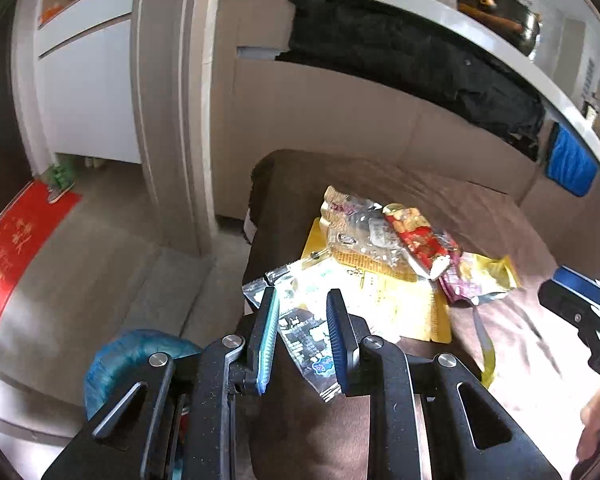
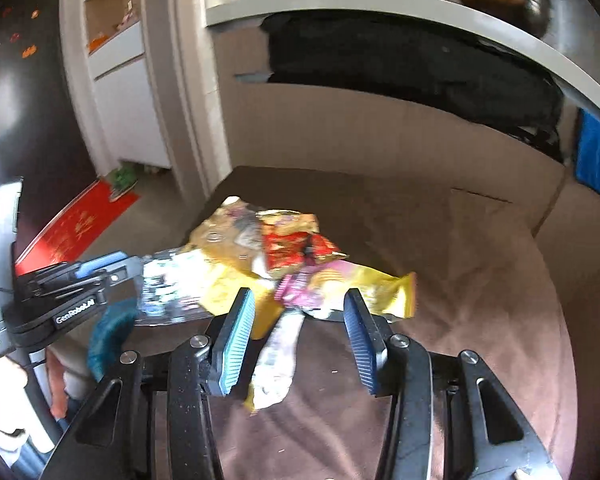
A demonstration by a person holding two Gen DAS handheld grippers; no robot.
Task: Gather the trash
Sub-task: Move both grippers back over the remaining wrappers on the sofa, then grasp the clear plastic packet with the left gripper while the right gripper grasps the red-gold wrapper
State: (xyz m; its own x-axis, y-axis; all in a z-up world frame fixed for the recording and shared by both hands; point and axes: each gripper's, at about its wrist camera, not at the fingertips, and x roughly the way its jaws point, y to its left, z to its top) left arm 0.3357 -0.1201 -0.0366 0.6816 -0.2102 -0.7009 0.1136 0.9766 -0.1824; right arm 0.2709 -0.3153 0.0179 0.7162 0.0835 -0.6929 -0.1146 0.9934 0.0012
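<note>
Several snack wrappers lie in a heap on a brown cushioned seat (image 1: pixel 512 240). My left gripper (image 1: pixel 302 340) is open, its fingers on either side of a clear black-printed wrapper (image 1: pixel 308 340) at the near edge of the heap. Behind it lie a yellow flat packet (image 1: pixel 416 308), a clear bag (image 1: pixel 360 232), a red wrapper (image 1: pixel 420 240) and a gold-and-pink wrapper (image 1: pixel 480 280). My right gripper (image 2: pixel 298 338) is open over a pale crumpled wrapper (image 2: pixel 278 364), with the gold-and-pink wrapper (image 2: pixel 356 284) just beyond. The left gripper also shows in the right wrist view (image 2: pixel 100 276).
A blue-lined bin (image 1: pixel 132 360) stands on the floor left of the seat, also in the right wrist view (image 2: pixel 110 332). A red doormat (image 1: pixel 16 252) lies by the door. A white counter (image 1: pixel 420 4) with pans and a hanging black garment (image 1: pixel 420 60) is behind the seat.
</note>
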